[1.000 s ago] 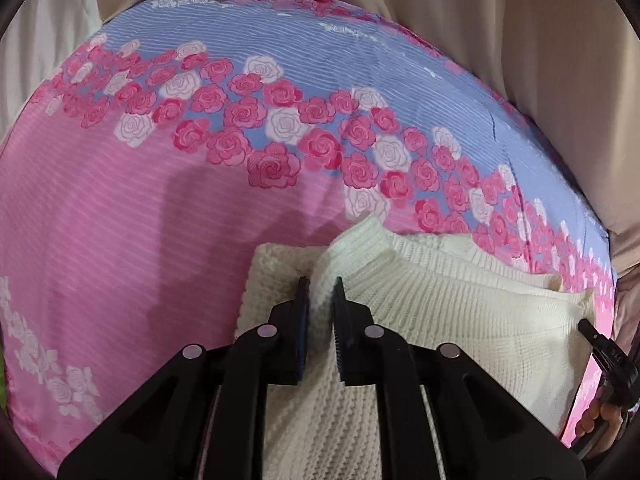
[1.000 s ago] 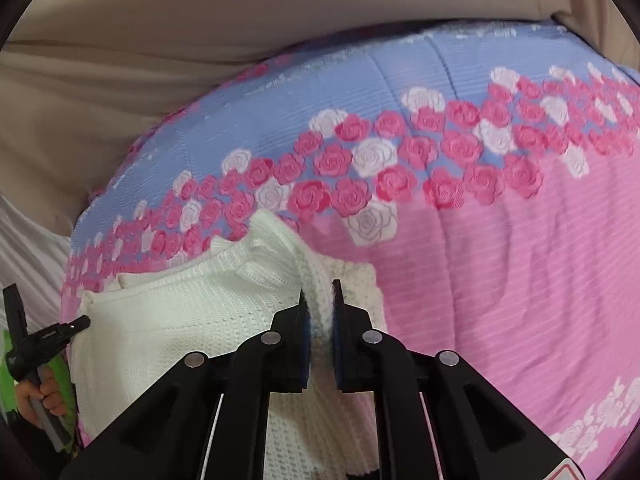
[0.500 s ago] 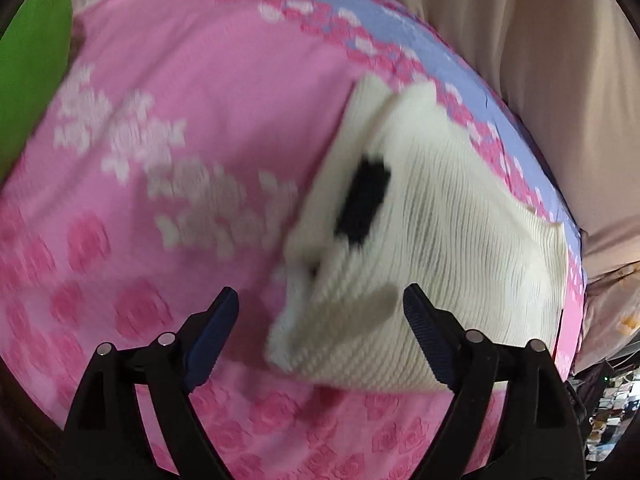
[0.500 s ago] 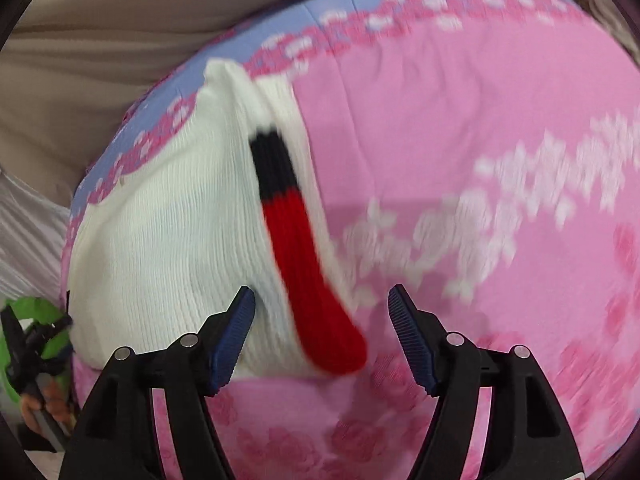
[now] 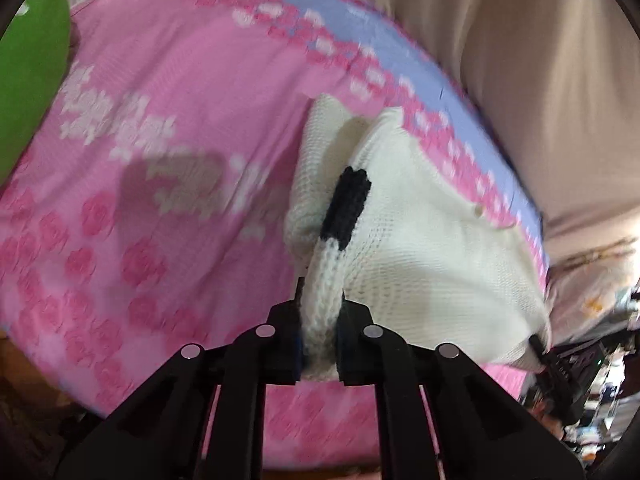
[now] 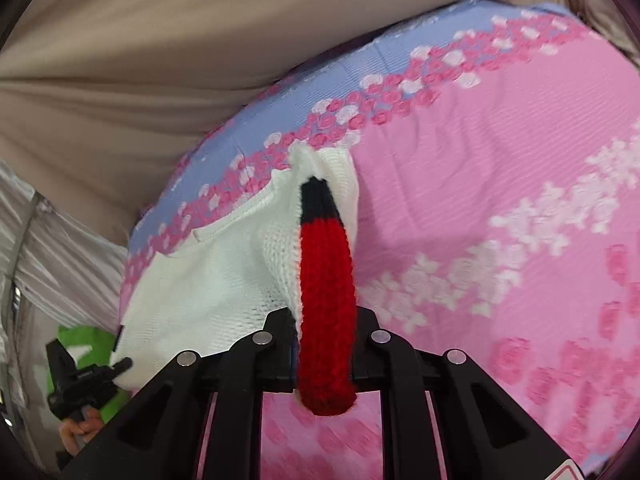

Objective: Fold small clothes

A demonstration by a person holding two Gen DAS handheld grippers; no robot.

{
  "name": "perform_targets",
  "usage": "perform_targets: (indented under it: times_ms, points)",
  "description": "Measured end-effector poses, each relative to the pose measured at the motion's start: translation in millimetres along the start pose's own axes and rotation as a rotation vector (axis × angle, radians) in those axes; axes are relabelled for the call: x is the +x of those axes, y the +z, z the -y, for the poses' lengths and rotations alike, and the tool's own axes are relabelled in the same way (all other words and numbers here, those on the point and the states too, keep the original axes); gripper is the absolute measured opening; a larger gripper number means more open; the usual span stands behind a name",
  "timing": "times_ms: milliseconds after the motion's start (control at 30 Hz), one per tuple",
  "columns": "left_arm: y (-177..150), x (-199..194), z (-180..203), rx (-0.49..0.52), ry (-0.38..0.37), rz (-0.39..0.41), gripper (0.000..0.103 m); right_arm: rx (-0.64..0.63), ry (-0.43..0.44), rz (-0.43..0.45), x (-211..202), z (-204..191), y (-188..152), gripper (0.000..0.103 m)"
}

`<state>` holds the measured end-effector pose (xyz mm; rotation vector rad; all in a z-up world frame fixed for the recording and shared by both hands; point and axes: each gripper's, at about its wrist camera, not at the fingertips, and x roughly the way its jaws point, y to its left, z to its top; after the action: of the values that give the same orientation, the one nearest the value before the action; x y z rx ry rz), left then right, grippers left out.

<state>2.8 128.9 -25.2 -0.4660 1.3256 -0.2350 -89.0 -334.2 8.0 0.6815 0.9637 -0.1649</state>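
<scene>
A small white knit sweater (image 5: 420, 248) lies folded on the pink flowered bedspread (image 5: 168, 128). My left gripper (image 5: 320, 320) is shut on its near edge, on a white sleeve with a black band (image 5: 347, 208). In the right wrist view the sweater (image 6: 208, 276) shows to the left, and my right gripper (image 6: 325, 336) is shut on a sleeve end with a red cuff (image 6: 326, 308) and a black band above it. The red cuff hangs out past the jaws. The other gripper (image 6: 84, 384) shows at the lower left of that view.
The bedspread (image 6: 500, 168) has a blue band with roses along its far side. Beige cloth (image 6: 140, 60) rises behind the bed. A green object (image 5: 28, 52) sits at the bed's left end. Clutter (image 5: 592, 380) lies beyond the right edge.
Both grippers let go of the far fold and opened, drew back to the near edge, and have now shut on the sleeve ends there.
</scene>
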Motion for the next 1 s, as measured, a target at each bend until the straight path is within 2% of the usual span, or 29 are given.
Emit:
perform_targets:
  times_ms: [100,167,200,267,300,333,367,400,433,500,567,633,667,700,733,767,800,833,867,900,1000]
  points:
    - [-38.3,16.8,-20.2,0.022,0.055,-0.099,0.01,-0.049,-0.108,-0.079,-15.4,25.1,-35.3,0.013]
    - [-60.9,36.1,-33.6,0.023,0.077,-0.158,0.011,-0.055,-0.161,-0.177,-5.4,47.1,-68.8,0.014]
    - [-68.6,40.0,-37.8,0.024,0.068,-0.164,0.013,-0.055,-0.184,-0.228,4.0,56.9,-83.4,0.016]
    - [-65.7,29.2,-34.0,0.04,0.086,-0.119,0.019,-0.07,-0.214,-0.307,17.8,65.8,-106.9,0.022]
    - [-60.5,20.6,-27.8,0.06,0.095,-0.086,0.027,-0.077,-0.225,-0.299,16.4,63.9,-107.0,0.028]
    - [-51.7,8.5,-17.8,0.094,0.105,-0.033,0.035,-0.09,-0.244,-0.252,7.5,56.7,-99.2,0.03]
    - [-44.0,-3.3,-7.9,0.128,0.104,0.026,0.053,-0.1,-0.247,-0.218,1.1,51.3,-91.9,0.033]
    - [-34.6,-10.9,1.2,0.152,0.096,0.076,0.066,-0.118,-0.25,-0.168,-7.6,43.4,-78.9,0.043]
    - [-20.9,-14.9,13.2,0.17,0.083,0.123,0.07,-0.137,-0.258,-0.1,-16.2,34.6,-62.9,0.056]
    - [-0.6,-6.5,31.3,0.19,0.053,0.147,0.081,-0.169,-0.248,-0.006,-20.6,20.6,-34.8,0.061]
    - [20.4,22.0,49.9,0.201,0.057,0.141,0.082,-0.203,-0.231,0.018,-5.3,6.8,-5.7,0.063]
    - [35.6,57.4,53.8,0.18,0.086,0.097,0.081,-0.229,-0.217,0.001,27.8,-5.2,16.7,0.066]
    - [38.4,67.6,48.2,0.166,0.097,0.075,0.069,-0.238,-0.217,-0.003,42.7,-6.9,21.8,0.066]
    - [42.7,81.8,47.6,0.162,0.116,0.053,0.051,-0.242,-0.225,-0.006,58.3,-7.8,28.0,0.066]
    - [45.6,88.9,47.7,0.169,0.169,0.055,0.039,-0.246,-0.235,-0.023,78.3,-8.2,32.5,0.063]
    - [45.4,87.5,50.9,0.174,0.177,0.065,0.018,-0.237,-0.226,-0.049,87.7,-7.3,31.8,0.053]
    - [46.3,79.4,51.5,0.167,0.149,0.075,0.007,-0.24,-0.208,-0.082,97.6,-6.3,29.4,0.012]
    - [46.4,59.6,51.2,0.147,0.096,0.099,0.007,-0.246,-0.211,-0.102,100.3,-6.6,27.7,0.008]
    - [44.3,38.5,52.2,0.146,0.065,0.134,0.007,-0.244,-0.189,-0.079,90.6,-8.5,25.8,0.007]
    - [43.0,19.2,54.6,0.162,0.046,0.163,0.007,-0.231,-0.131,-0.023,68.9,-12.7,24.7,0.007]
    - [49.4,-25.2,64.0,0.215,0.045,0.251,0.007,-0.203,-0.028,0.124,-3.9,-24.6,28.6,0.007]
